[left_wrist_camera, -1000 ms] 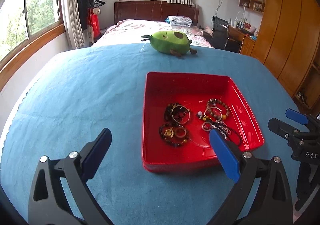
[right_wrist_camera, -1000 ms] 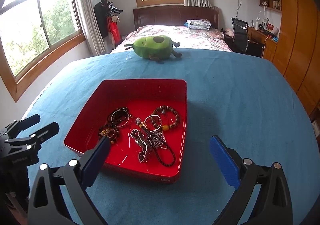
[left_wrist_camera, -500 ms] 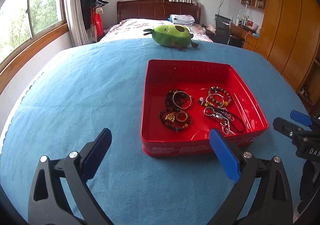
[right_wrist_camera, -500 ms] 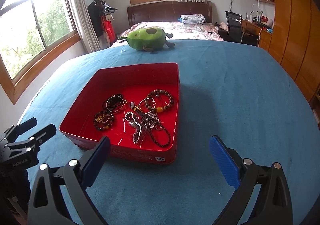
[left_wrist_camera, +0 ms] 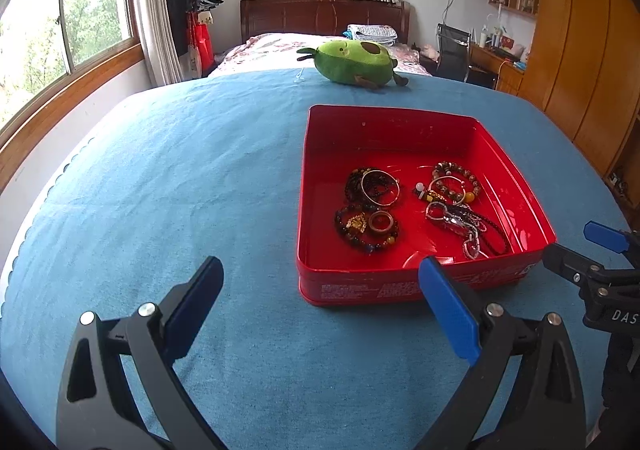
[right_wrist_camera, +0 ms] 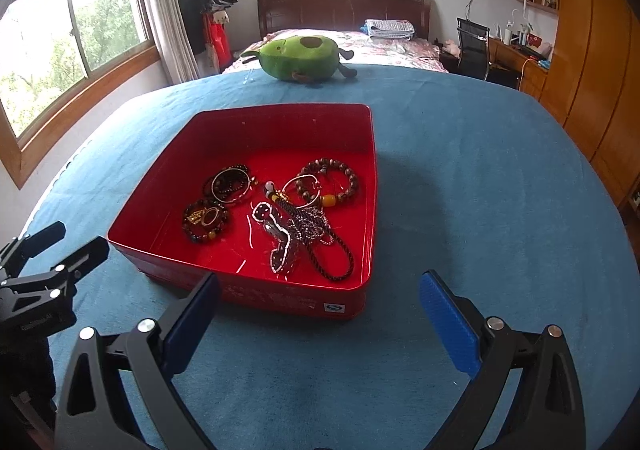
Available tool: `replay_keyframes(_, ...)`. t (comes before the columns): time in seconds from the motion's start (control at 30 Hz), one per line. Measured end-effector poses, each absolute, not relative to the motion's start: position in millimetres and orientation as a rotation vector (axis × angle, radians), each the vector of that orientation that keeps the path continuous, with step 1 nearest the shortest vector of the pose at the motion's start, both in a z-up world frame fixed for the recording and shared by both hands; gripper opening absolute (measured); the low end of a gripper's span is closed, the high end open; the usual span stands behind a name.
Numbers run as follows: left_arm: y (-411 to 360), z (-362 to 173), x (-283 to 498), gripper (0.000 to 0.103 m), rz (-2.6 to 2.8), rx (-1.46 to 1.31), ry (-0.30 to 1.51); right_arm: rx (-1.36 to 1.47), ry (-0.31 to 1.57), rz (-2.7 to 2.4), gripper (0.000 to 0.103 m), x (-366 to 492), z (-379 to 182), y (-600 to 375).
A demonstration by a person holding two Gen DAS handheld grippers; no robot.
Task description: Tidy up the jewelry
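A red tin tray (left_wrist_camera: pixel 400 118) (right_wrist_camera: pixel 168 170) sits on the blue tablecloth and holds several bracelets, rings and chains. Dark bead bracelets with a silver bangle (left_wrist_camera: pixel 376 186) (right_wrist_camera: pixel 230 184) lie at its left. A brown bead bracelet (left_wrist_camera: pixel 456 174) (right_wrist_camera: pixel 332 180) and a tangle of chains and black cord (left_wrist_camera: pixel 468 226) (right_wrist_camera: pixel 308 234) lie at its right. My left gripper (left_wrist_camera: pixel 320 286) stands open, low, just short of the tray's near left corner. Just short of the tray's near right corner, my right gripper (right_wrist_camera: pixel 320 302) is open too. Neither holds anything.
A green avocado plush toy (left_wrist_camera: pixel 352 62) (right_wrist_camera: pixel 300 58) lies at the far edge of the table. Blue cloth (left_wrist_camera: pixel 180 170) stretches wide left of the tray and right of it (right_wrist_camera: pixel 480 190). Beyond are a bed, windows, a desk and wooden wardrobes.
Both grippers have pulled back from the tray and dropped lower, so the tray sits farther ahead. Both stay open. The jewelry has not moved.
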State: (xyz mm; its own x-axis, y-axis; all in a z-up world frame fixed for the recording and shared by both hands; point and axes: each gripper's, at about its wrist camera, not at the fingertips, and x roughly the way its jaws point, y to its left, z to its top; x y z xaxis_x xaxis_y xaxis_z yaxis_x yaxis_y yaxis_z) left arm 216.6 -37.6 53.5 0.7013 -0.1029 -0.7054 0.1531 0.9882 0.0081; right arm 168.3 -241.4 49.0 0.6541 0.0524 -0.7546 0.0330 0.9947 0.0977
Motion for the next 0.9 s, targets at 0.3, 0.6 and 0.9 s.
replay_keyframes(0.3, -35.8, 48.5, 219.7, 0.097, -0.131, 0.074, 0.787, 0.118, 0.873, 0.012, 0.099, 169.3, 46.0, -243.3)
replay_keyframes(0.6, -36.6, 46.6, 221.2, 0.097, -0.130, 0.078, 0.799, 0.117, 0.892, 0.009, 0.099, 169.7, 42.9, -244.4)
replay_keyframes(0.9, -34.5, 45.3, 224.4, 0.097, -0.124, 0.076, 0.810, 0.117, 0.892, 0.012, 0.099, 169.8, 42.7, -244.1)
